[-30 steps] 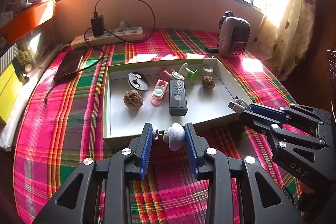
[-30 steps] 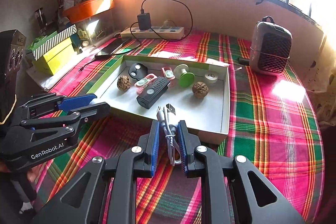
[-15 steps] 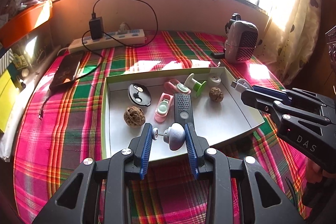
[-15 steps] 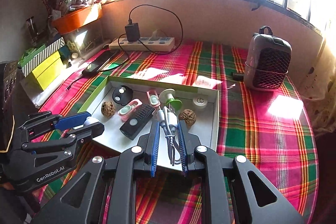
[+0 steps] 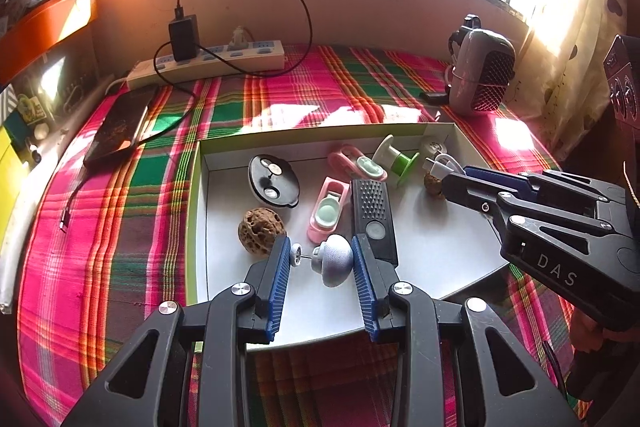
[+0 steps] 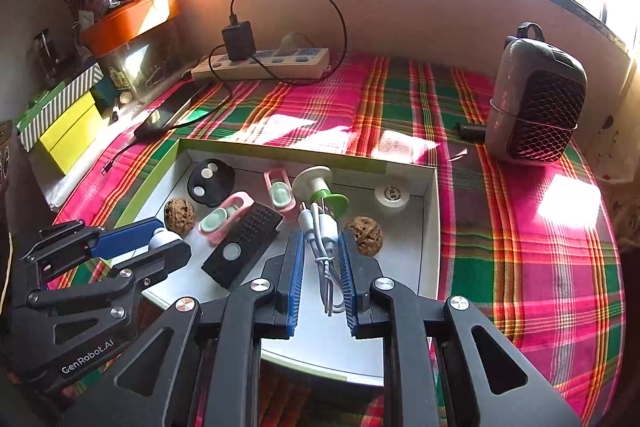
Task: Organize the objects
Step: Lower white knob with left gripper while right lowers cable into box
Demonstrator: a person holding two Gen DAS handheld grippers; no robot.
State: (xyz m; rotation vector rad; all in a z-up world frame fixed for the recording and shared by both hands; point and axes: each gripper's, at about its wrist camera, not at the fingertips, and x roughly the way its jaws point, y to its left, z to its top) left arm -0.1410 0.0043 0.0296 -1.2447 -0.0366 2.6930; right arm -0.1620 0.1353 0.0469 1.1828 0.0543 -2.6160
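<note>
A shallow white tray lies on the plaid cloth. It holds a black remote, two walnuts, pink clips, a green spool and a black disc. My left gripper is shut on a grey mushroom-shaped knob, held over the tray's front part. My right gripper is shut on a bundled white cable, held over the tray near its right side; it also shows in the left wrist view.
A power strip with a black charger lies at the back by the wall. A dark phone lies at the left. A small grey heater stands at the back right. Boxes sit at the far left.
Both grippers have moved forward from the tray's front edge to over the tray, each still holding its object.
</note>
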